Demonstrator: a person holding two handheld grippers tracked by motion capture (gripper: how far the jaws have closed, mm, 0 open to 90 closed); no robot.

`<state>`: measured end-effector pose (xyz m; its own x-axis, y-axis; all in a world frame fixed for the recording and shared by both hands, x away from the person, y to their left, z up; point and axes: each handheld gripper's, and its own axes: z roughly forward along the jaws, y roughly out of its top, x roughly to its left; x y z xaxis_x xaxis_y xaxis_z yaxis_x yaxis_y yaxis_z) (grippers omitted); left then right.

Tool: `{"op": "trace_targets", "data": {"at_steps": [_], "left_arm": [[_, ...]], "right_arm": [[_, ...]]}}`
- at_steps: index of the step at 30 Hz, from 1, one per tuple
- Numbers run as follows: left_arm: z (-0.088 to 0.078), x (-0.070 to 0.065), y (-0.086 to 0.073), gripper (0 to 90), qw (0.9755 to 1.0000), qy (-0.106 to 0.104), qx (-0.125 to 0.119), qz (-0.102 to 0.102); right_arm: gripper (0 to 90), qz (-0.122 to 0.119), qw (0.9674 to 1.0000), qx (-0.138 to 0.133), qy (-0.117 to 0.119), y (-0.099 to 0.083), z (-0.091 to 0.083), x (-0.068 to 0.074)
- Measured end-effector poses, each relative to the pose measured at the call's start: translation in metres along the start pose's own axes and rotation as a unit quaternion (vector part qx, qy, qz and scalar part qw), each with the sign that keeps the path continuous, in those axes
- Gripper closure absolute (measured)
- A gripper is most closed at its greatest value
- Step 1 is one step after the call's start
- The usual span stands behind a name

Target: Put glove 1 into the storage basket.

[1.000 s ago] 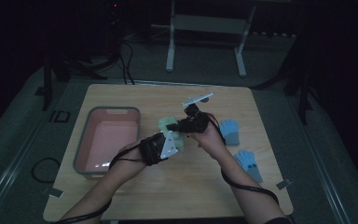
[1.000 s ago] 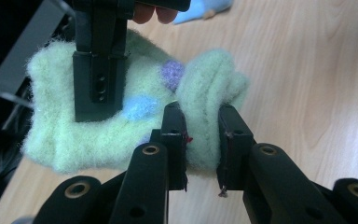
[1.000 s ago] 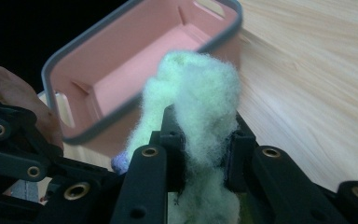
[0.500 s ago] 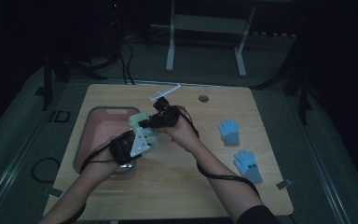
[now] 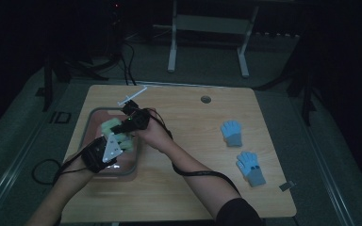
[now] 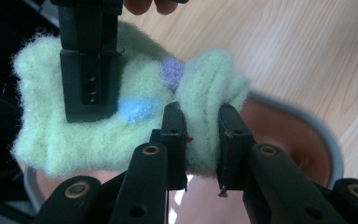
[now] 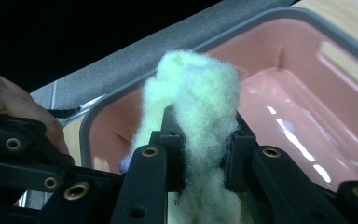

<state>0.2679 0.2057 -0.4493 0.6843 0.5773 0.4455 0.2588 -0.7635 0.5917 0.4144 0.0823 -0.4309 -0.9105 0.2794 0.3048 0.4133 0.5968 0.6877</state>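
Both forearms reach left; each hand-held gripper (image 6: 200,135) (image 7: 200,144) pinches the green glove (image 6: 98,126) over the pink tub (image 5: 94,117).

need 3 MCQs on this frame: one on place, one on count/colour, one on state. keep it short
1. Where is the green fuzzy glove?
A. flat on the table's right side
B. held above the pink bin
C. on the floor

2. How many blue gloves lie on the table?
A. none
B. two
C. four

3. What state is the left tool in?
A. open, clear of everything
B. shut on the green fuzzy glove
C. shut on the bin's rim

Answers:
1. B: the high view shows both tools holding it over the bin at the table's left, and the right tool view has the bin's pink floor behind the glove.
2. B: one blue glove and a second blue glove lie on the right side.
3. B: in the left tool's view its jaws pinch a fold of the green fabric.
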Motion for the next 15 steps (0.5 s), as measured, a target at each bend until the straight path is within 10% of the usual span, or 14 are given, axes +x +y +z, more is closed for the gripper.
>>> {"op": "trace_targets", "data": {"at_steps": [15], "left_arm": [[0.041,0.004,-0.026,76.2,0.9967,-0.048,0.055,-0.034]], "right_arm": [[70.4,0.021,0.9988,0.043,-0.009,-0.016,0.051,-0.017]]}}
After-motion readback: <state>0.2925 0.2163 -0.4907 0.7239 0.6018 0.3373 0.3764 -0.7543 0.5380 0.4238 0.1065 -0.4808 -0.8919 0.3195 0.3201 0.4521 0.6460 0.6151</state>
